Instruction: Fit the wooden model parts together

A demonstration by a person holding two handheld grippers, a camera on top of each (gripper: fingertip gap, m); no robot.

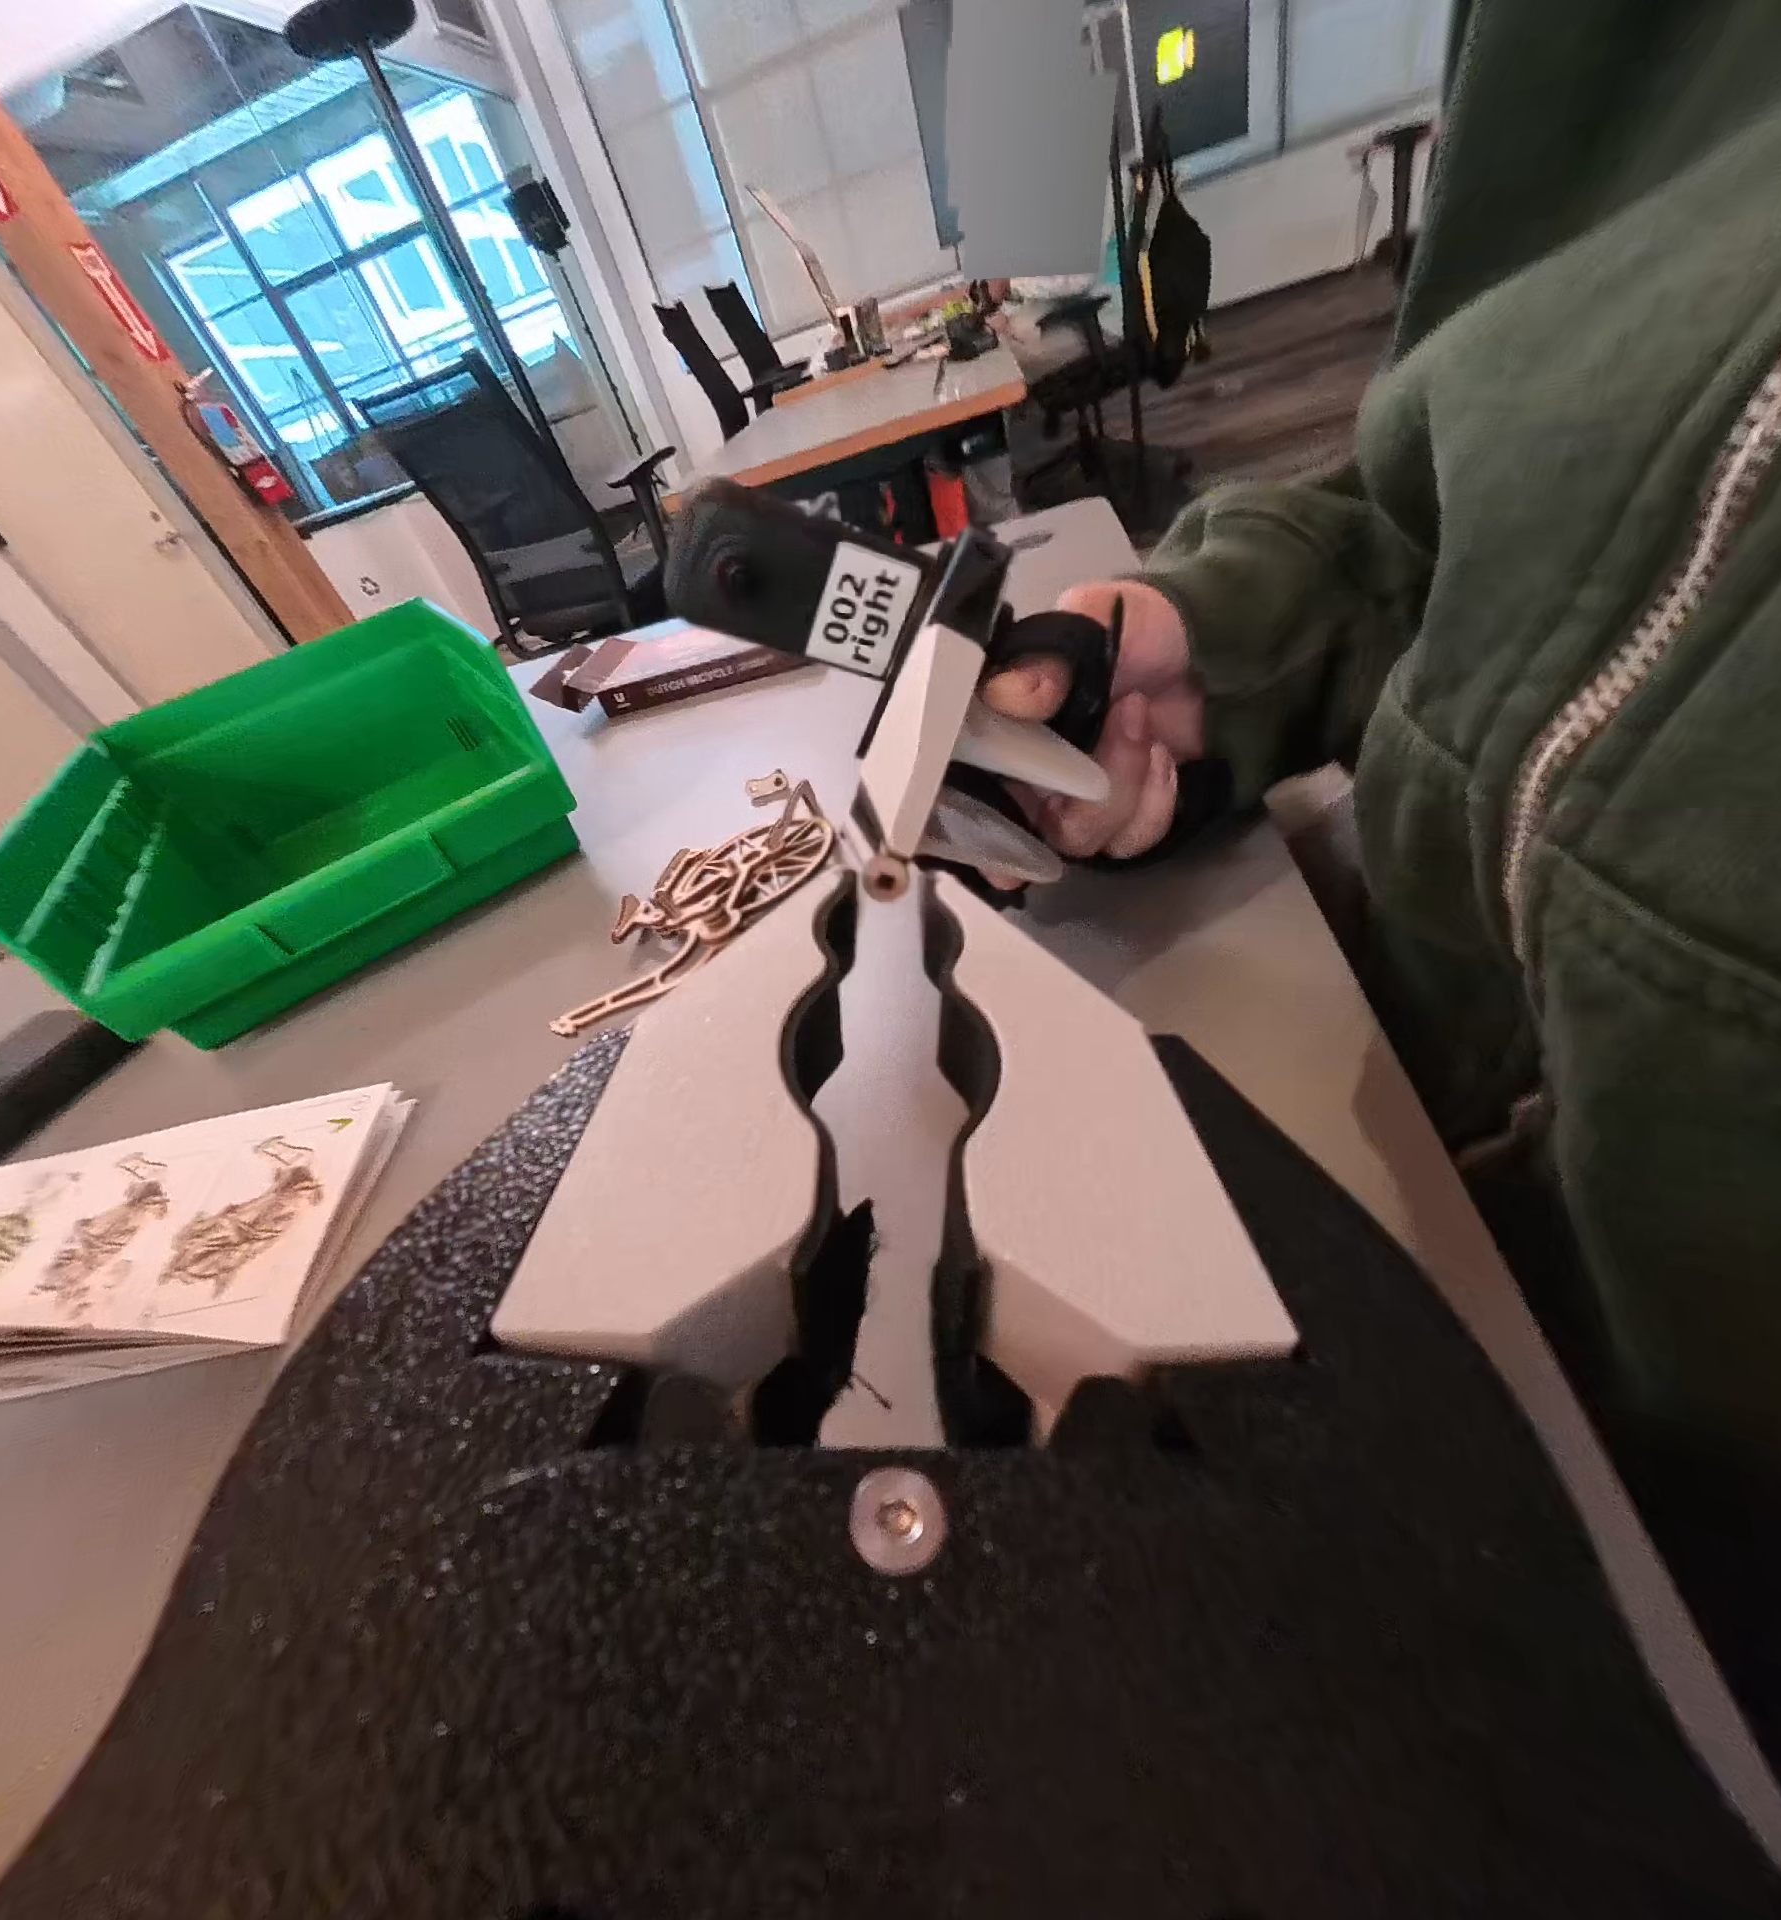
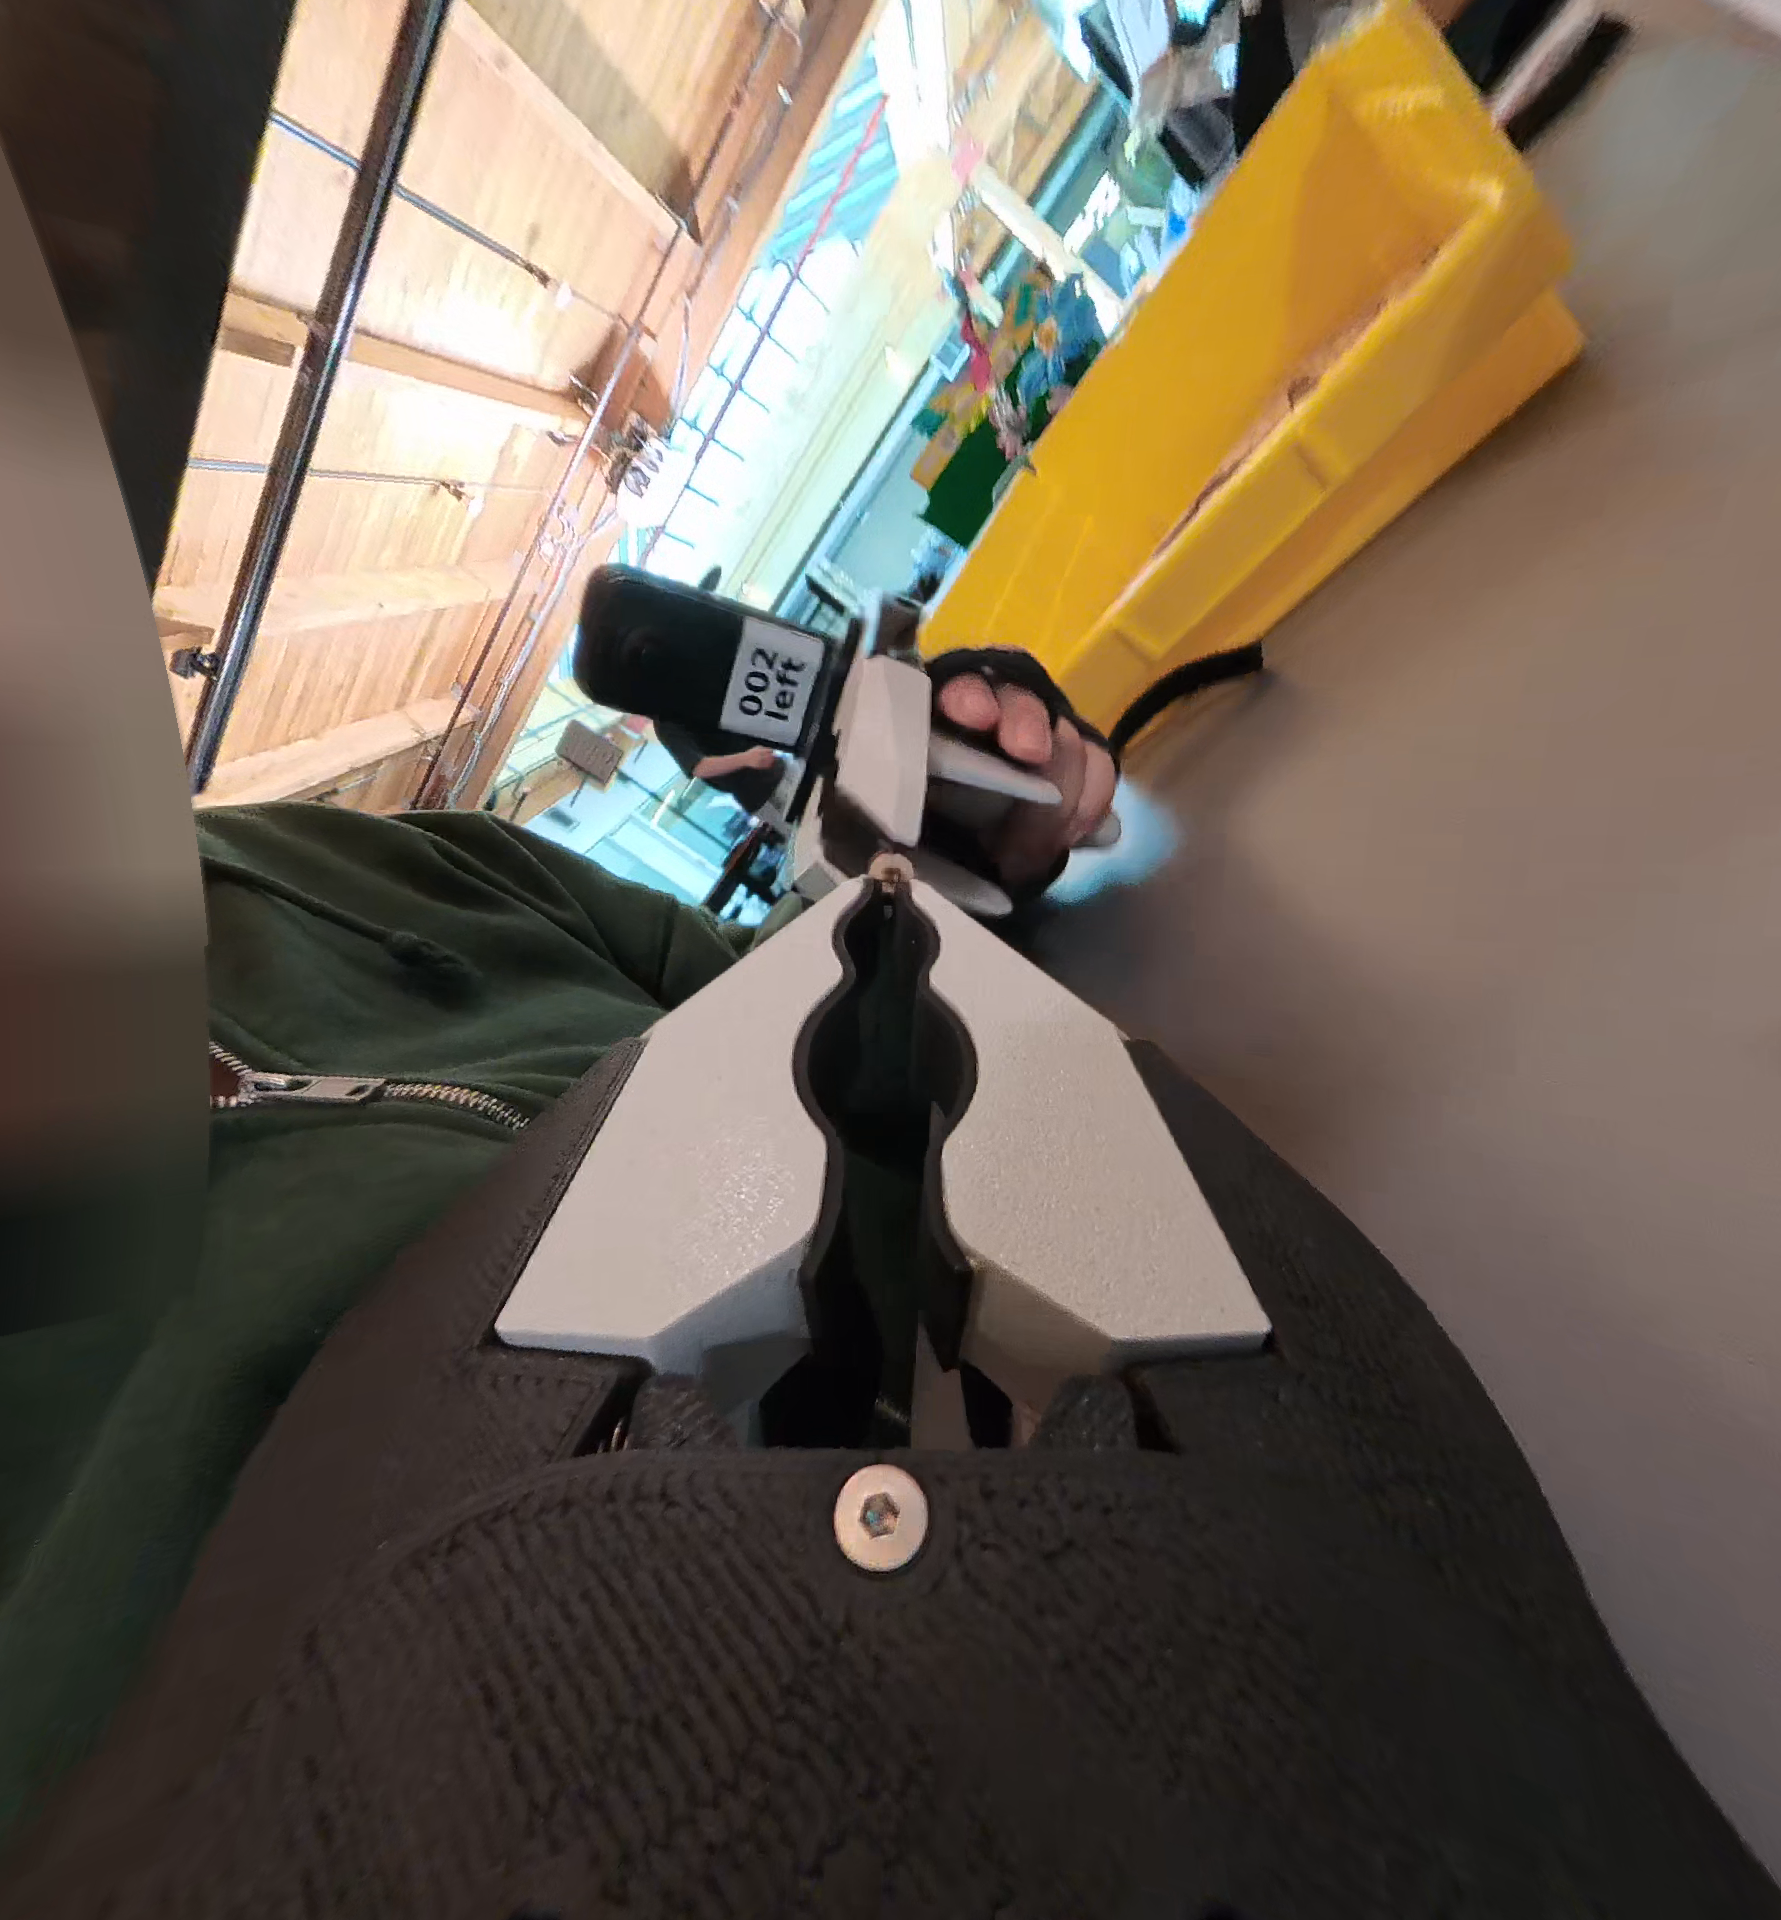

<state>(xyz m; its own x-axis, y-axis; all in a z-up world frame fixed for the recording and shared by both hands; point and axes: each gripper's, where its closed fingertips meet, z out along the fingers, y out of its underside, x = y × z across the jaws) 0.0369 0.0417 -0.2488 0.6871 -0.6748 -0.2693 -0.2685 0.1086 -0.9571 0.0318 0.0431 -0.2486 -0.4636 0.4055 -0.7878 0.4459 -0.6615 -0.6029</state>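
My left gripper point(image 1: 881, 906) is shut at its tips on a small round wooden part point(image 1: 884, 879) held above the grey table point(image 1: 1229, 987). My right gripper point(image 1: 873, 831) comes down from above and meets that part tip to tip. In the right wrist view my right gripper point(image 2: 891, 896) is shut, with a small wooden piece point(image 2: 892, 867) at its tips touching the left gripper point(image 2: 870, 836). I cannot tell whether this is one piece or two. A partly built wooden bicycle model point(image 1: 751, 873) lies on the table just behind, with a long flat wooden part point(image 1: 631, 992) beside it.
A green bin point(image 1: 273, 821) stands to the left. An open instruction booklet point(image 1: 169, 1216) lies at the near left. A brown box point(image 1: 688, 670) lies farther back. A yellow bin point(image 2: 1281, 384) stands on the table. A person in a green jacket point(image 1: 1592, 727) is on the right.
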